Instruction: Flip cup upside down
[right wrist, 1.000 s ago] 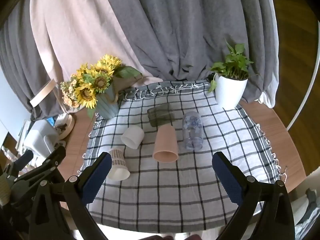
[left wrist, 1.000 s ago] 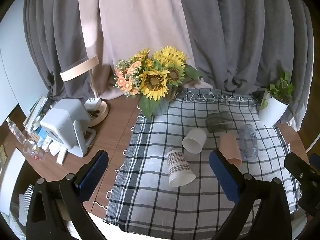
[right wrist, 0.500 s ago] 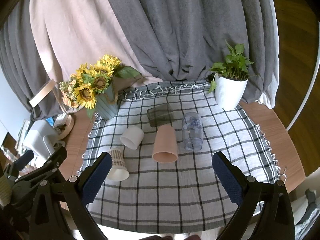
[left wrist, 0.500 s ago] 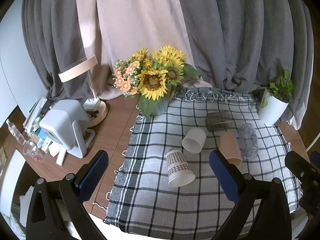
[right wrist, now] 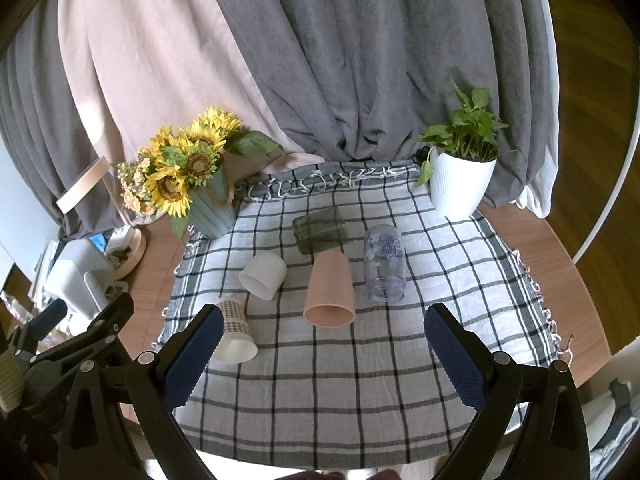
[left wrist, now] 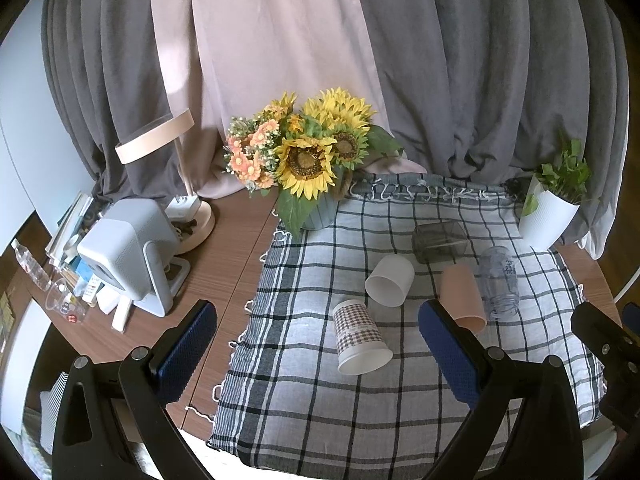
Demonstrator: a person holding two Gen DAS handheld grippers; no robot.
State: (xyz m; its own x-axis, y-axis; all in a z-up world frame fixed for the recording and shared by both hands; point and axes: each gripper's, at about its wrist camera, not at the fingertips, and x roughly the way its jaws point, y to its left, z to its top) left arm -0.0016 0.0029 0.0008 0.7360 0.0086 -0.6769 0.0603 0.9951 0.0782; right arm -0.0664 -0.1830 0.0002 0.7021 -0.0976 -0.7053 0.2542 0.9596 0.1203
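Both the left gripper and the right gripper hover with fingers spread, empty. Five cups lie on the checked cloth — the pink cup centremost. Risk: a lying cup rolls away, or neighbours get knocked.

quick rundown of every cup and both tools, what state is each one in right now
checkered paper cup: on its side, mouth toward camera
white cup: on its side, mouth toward camera
pink cup: on its side, mouth toward camera
clear printed cup: on its side, mouth toward camera
dark glass tumbler: on its side
left tool: open, holding nothing
right tool: open, holding nothing
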